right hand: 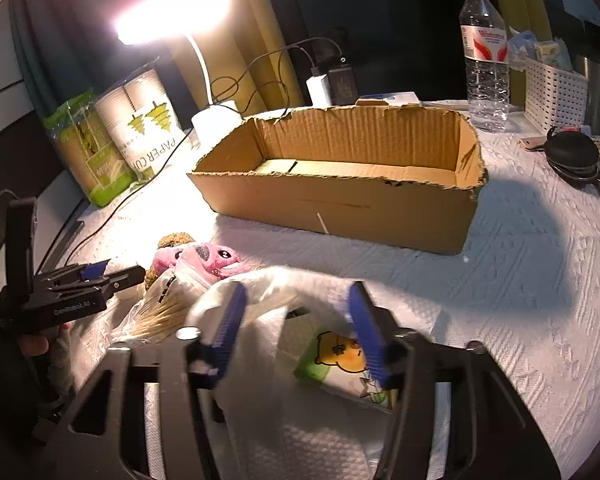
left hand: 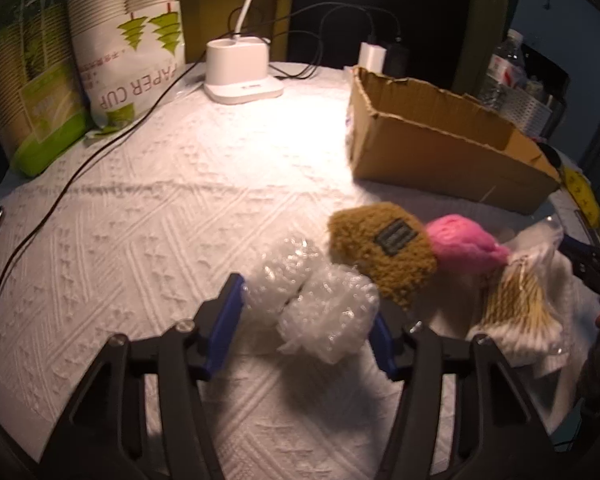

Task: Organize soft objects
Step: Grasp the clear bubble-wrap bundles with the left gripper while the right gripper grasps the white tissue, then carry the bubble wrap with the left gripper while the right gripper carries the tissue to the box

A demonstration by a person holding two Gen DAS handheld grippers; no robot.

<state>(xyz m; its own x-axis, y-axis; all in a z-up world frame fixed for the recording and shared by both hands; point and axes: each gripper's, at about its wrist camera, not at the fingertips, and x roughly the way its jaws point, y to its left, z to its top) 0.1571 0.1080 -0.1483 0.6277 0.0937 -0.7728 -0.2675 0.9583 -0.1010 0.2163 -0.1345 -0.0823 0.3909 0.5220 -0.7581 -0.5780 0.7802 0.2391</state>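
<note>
Left hand-held gripper (left hand: 306,318) pinching bubble wrap (left hand: 324,320), right hand-held gripper (right hand: 300,328) astride white tissue (right hand: 260,344) (pad contact unclear), cardboard box (right hand: 340,200) behind

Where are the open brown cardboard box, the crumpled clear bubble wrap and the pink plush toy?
open brown cardboard box (right hand: 340,208): right wrist view, front wall.
crumpled clear bubble wrap (left hand: 328,316): left wrist view, nearer lump.
pink plush toy (left hand: 460,246): left wrist view, body.
</note>
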